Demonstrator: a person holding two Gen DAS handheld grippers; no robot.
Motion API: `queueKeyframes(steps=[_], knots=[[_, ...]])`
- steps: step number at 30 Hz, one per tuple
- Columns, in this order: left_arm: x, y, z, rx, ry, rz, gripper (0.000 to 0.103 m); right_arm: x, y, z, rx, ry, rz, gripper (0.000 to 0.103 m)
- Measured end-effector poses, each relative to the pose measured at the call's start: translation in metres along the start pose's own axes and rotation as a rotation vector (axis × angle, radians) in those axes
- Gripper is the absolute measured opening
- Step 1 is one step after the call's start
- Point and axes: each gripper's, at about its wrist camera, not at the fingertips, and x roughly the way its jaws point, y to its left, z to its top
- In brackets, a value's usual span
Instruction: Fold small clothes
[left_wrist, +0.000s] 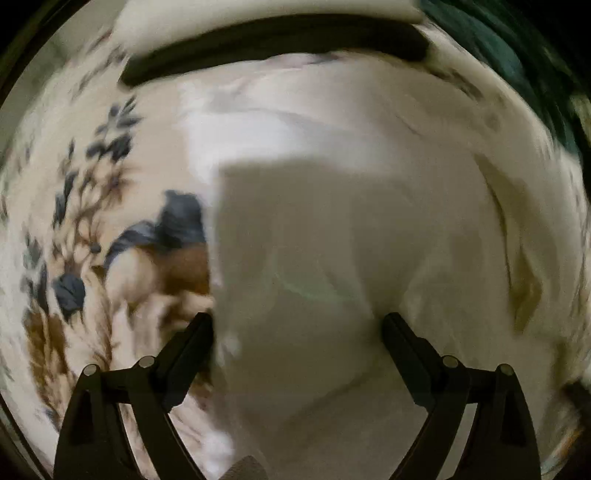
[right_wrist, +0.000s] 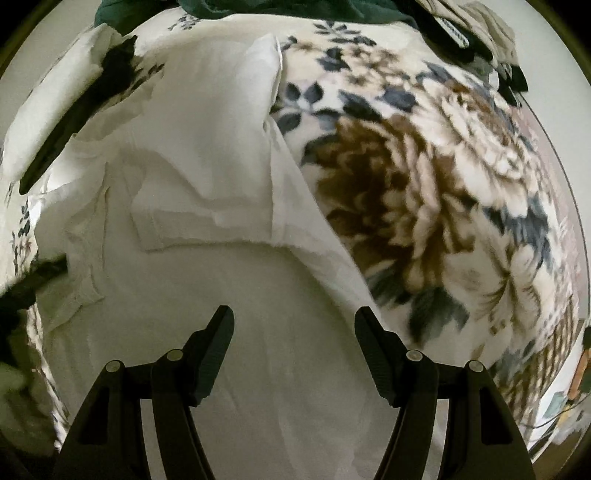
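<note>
Where folded, soft white garment (right_wrist: 207, 177) creases.

White garment (right_wrist: 221, 166); cream blanket (right_wrist: 424, 166), brown-blue floral print.

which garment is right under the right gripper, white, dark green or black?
The white thin-fabric garment, spread on the floral blanket. The open right gripper hangs over it; the dark green cloth lies bunched at the far edge.

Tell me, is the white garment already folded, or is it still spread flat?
Partly folded. In the right wrist view the white garment has one flap doubled over itself, its edge crossing the middle, while the near part lies flat.
</note>
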Motion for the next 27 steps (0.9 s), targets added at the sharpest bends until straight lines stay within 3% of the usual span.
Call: queueKeyframes(steps=[5, 9, 11, 15, 20, 23, 27], knots=[[-0.05, -0.007, -0.032, -0.096, -0.056, 0.007, 0.093, -0.036, -0.019, 0.026, -0.072, 0.021, 0.06, 0.07], [-0.102, -0.02, -0.074, -0.162, -0.079, 0.015, 0.093, -0.048, -0.043, 0.049, -0.135, 0.109, 0.161, 0.07], [-0.121, -0.038, -0.095, -0.192, -0.053, 0.008, 0.093, -0.052, -0.067, 0.057, -0.163, 0.169, 0.216, 0.07], [-0.137, -0.103, -0.137, -0.258, 0.045, -0.045, 0.093, -0.052, -0.114, 0.078, -0.225, 0.267, 0.256, 0.07], [-0.128, -0.2, -0.189, -0.27, 0.195, -0.135, 0.093, -0.058, -0.169, 0.119, -0.349, 0.295, 0.236, 0.069], [-0.113, -0.255, -0.212, -0.251, 0.256, -0.189, 0.093, -0.036, -0.168, 0.149, -0.411, 0.315, 0.274, 0.048], [-0.084, -0.314, -0.232, -0.189, 0.295, -0.209, 0.093, 0.009, -0.132, 0.19, -0.442, 0.345, 0.369, 0.051]])
